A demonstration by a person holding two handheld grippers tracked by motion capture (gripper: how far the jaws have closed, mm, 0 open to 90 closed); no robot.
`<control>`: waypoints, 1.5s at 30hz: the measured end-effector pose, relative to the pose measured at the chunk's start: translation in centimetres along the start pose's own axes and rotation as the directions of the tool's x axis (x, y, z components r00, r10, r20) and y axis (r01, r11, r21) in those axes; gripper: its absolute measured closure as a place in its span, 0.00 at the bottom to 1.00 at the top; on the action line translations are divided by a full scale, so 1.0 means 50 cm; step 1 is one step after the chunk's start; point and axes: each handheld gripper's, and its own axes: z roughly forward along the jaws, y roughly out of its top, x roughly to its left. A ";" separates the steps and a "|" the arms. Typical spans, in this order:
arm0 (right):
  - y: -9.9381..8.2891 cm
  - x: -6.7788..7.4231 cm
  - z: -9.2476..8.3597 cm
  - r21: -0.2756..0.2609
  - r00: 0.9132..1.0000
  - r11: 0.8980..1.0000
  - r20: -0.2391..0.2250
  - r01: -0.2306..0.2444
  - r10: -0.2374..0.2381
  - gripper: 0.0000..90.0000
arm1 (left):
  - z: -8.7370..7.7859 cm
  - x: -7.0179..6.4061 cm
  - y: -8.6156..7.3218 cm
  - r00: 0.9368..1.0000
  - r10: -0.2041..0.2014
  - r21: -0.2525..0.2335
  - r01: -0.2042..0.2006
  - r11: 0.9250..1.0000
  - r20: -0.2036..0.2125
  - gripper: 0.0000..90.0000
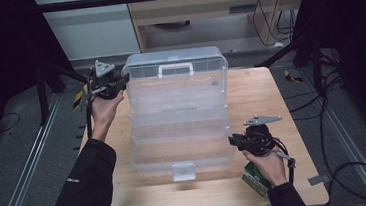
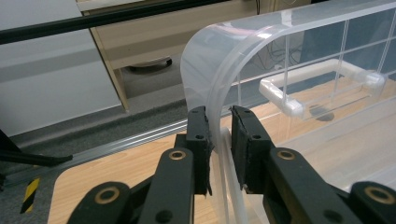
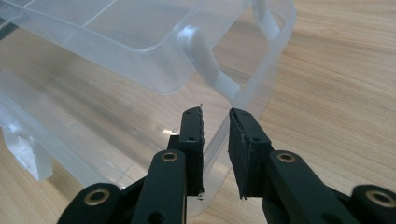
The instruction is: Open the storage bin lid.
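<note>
While both hands work on it, the stock stands as follows, largest item first.

Counter [image 1: 270, 95]: pale wood top, carrying everything listed.

Clear plastic organiser box [image 1: 180, 128]: a tiered case, spread open in stepped trays across the middle of the counter. Its lid [image 1: 173, 63], with a white carry handle [image 1: 174, 69], stands raised at the far end; a white latch [image 1: 183, 171] sits on the near front edge.

Left hand-held gripper [image 2: 219, 140]: at the lid's far-left corner, jaws narrow and straddling the lid's curved rim. The left pad appears to touch the plastic, while a slit shows on the other side, so a firm pinch cannot be confirmed.

Right hand-held gripper [image 3: 215, 140]: at the near-right corner of the bottom tray, jaws narrow and set either side of the tray's thin wall. Whether the pads actually press the wall cannot be told.

Green-and-white carton [image 1: 254, 178]: small, on the counter under the right hand, just beside the box's near-right corner.

Step in hand, as judged: steadying the base at the right while the left takes hold of the lid, either to fold the tiers shut or to finish opening them.

Next move calls for a sure pinch on the lid rim, then swinging the lid along its hinge arc while the right hand keeps the base from sliding.
</note>
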 end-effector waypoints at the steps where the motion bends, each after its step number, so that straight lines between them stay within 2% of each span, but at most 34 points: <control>1: 0.000 0.000 0.000 0.000 1.000 1.000 0.000 0.002 -0.002 0.84 | 0.003 0.001 -0.001 1.000 -0.011 -0.001 0.011 1.000 -0.001 0.86; 3: 0.000 0.000 0.000 -0.001 1.000 1.000 0.001 0.002 -0.002 0.84 | 0.010 0.001 -0.001 1.000 -0.028 -0.001 0.028 1.000 -0.004 0.86; 7: 0.000 0.000 0.000 0.000 1.000 1.000 0.001 0.001 -0.001 0.84 | 0.023 0.005 0.000 1.000 -0.022 0.007 0.022 1.000 -0.001 0.86; 12: 0.000 0.000 0.000 -0.001 1.000 1.000 0.001 0.005 -0.005 0.84 | 0.036 0.007 0.000 0.999 -0.041 0.007 0.041 0.999 -0.005 0.86; 14: 0.000 0.000 0.000 -0.001 1.000 1.000 0.001 0.004 -0.004 0.84 | 0.041 0.009 0.000 1.000 -0.030 0.012 0.030 0.999 -0.005 0.86; 19: 0.000 0.000 0.000 -0.001 1.000 1.000 0.001 0.004 -0.004 0.84 | 0.053 0.010 0.000 0.999 -0.043 0.019 0.044 0.999 -0.009 0.85; 26: 0.000 0.000 0.000 -0.001 1.000 1.000 0.000 0.004 -0.004 0.84 | 0.071 0.013 0.000 0.999 -0.042 0.037 0.043 0.998 -0.016 0.85; 30: 0.000 0.000 0.000 -0.001 1.000 1.000 0.000 0.005 -0.005 0.84 | 0.082 0.014 -0.001 0.998 -0.060 0.043 0.061 0.997 -0.018 0.85; 36: 0.000 0.000 0.000 0.000 1.000 1.000 -0.001 0.005 -0.005 0.84 | 0.100 0.018 -0.003 0.998 -0.057 0.055 0.058 0.997 -0.019 0.85; 40: 0.000 0.000 0.000 0.000 1.000 1.000 -0.003 0.002 -0.002 0.84 | 0.110 0.018 -0.007 0.997 -0.076 0.057 0.078 0.995 -0.026 0.84; 45: 0.000 0.000 0.000 0.002 1.000 1.000 -0.003 0.003 -0.003 0.84 | 0.120 0.018 -0.010 0.996 -0.082 0.064 0.084 0.994 -0.033 0.84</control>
